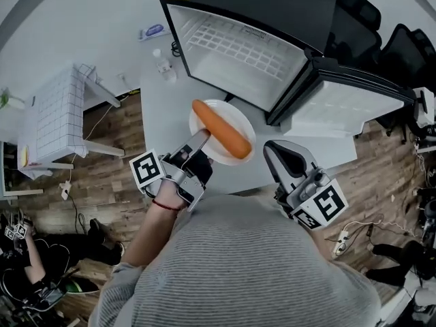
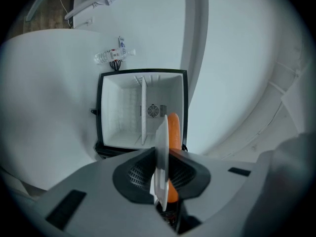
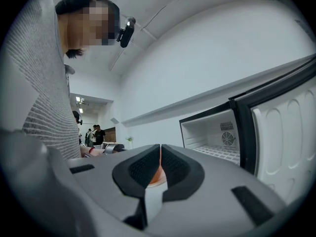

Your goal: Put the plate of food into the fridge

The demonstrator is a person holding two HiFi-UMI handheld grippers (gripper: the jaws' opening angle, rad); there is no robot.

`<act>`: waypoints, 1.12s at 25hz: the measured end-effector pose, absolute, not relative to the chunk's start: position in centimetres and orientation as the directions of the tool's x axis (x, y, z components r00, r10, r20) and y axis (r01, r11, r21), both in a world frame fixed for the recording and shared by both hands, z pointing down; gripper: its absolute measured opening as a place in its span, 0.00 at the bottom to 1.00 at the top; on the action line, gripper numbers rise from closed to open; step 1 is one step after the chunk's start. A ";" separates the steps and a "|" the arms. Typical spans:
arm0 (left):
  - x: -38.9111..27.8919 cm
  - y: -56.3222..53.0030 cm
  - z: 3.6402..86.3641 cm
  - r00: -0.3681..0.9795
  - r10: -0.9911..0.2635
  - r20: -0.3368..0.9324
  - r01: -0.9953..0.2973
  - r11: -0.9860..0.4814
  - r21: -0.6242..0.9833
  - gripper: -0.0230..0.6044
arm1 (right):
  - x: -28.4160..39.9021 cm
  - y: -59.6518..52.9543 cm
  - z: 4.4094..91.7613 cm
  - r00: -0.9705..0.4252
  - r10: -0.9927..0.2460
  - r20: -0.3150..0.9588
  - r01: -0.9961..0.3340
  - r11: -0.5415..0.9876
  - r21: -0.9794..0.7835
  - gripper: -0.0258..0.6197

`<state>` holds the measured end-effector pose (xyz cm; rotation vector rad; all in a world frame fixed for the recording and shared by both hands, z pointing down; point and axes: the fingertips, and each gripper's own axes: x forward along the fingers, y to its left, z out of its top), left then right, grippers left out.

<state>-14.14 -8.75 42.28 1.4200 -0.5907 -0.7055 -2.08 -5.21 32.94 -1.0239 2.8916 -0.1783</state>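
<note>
1. Your left gripper (image 1: 203, 139) pinches the round white plate (image 1: 238, 117) by its near rim, with the long orange carrot (image 1: 221, 129) on top.
2. Right gripper (image 1: 271, 148): jaws together, empty.
3. The open black mini fridge (image 1: 259, 9) is dead ahead, just past the plate.

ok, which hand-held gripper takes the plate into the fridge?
Left. The left hand-held gripper is shut on the plate, carrot aboard, facing the open fridge. The right hand-held gripper is shut and empty beside the plate.

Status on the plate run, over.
Left claw shut on plate rim; right claw shut, empty. Carrot aboard, plate short of open fridge. Nothing seen blocking.
</note>
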 end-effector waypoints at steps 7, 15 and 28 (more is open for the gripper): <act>-14.5 -10.4 42.9 0.692 -0.721 -0.036 0.090 0.037 0.995 0.12 | -2.6 -6.0 33.3 -0.749 -0.662 0.003 -0.656 0.742 -0.138 0.06; -13.8 -11.8 42.7 0.682 -0.731 -0.038 0.094 0.035 0.995 0.12 | -1.1 -7.4 32.8 -0.746 -0.666 0.014 -0.662 0.740 -0.121 0.06; -12.7 -14.3 44.0 0.663 -0.747 0.033 0.034 0.075 0.997 0.12 | -0.3 -8.9 33.0 -0.764 -0.645 0.011 -0.640 0.756 -0.134 0.06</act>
